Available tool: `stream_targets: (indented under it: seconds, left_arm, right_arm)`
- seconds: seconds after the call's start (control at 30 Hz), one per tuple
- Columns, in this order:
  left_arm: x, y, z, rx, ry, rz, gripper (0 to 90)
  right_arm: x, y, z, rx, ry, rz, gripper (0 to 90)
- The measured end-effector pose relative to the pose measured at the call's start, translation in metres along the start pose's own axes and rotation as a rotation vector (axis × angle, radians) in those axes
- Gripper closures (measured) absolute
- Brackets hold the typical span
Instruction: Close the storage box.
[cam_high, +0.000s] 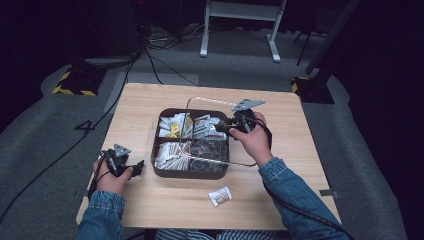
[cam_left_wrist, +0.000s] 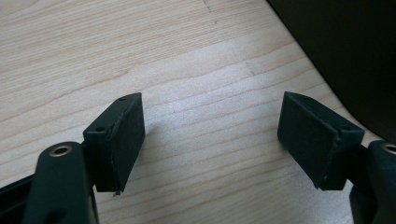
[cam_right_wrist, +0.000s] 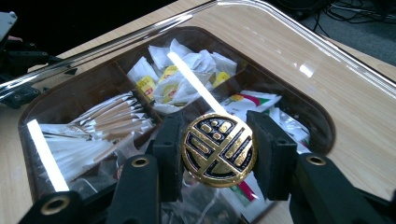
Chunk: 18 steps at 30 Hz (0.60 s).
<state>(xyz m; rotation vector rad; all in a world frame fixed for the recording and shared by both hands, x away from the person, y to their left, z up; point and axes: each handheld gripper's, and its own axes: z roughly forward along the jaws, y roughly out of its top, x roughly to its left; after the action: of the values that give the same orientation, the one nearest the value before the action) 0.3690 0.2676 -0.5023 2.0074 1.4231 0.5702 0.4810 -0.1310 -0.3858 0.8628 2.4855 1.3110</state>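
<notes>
A dark brown compartment box (cam_high: 189, 173) stands in the middle of the wooden table (cam_high: 280, 200). Its clear lid (cam_right_wrist: 299, 56) is tilted up over the box. My right gripper (cam_right_wrist: 217, 122) is shut on the lid's round gold-and-black knob (cam_right_wrist: 218, 150); in the high view this gripper (cam_high: 223, 126) hangs over the box's right half. My left gripper (cam_high: 138, 168) rests low on the table, just left of the box. Its jaws stand wide apart over bare wood (cam_left_wrist: 210, 126), with nothing between them.
White and yellow sachets (cam_right_wrist: 177, 84) and brown-tipped stick packets (cam_right_wrist: 116, 116) fill the box's compartments. A small white packet (cam_high: 220, 195) lies on the table in front of the box. The box's dark wall (cam_left_wrist: 345, 46) rises close to the left gripper.
</notes>
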Motion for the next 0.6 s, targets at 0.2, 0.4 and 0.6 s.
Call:
stream_targets:
  seconds: [0.2,0.4,0.6]
  left_arm:
    - [-0.001,-0.001,0.002,-0.016,-0.016,-0.009,23.3]
    - [0.0,-0.001,0.002,-0.014,-0.02,-0.015,23.1]
    - [0.0,-0.001,0.002,-0.014,-0.022,-0.014,22.9]
  right_arm:
    - [0.009,0.007,0.014,-0.002,0.0,-0.01,59.4]
    - [0.016,0.01,0.024,0.004,0.0,-0.025,59.4]
    - [0.019,0.012,0.035,0.013,0.005,-0.027,59.4]
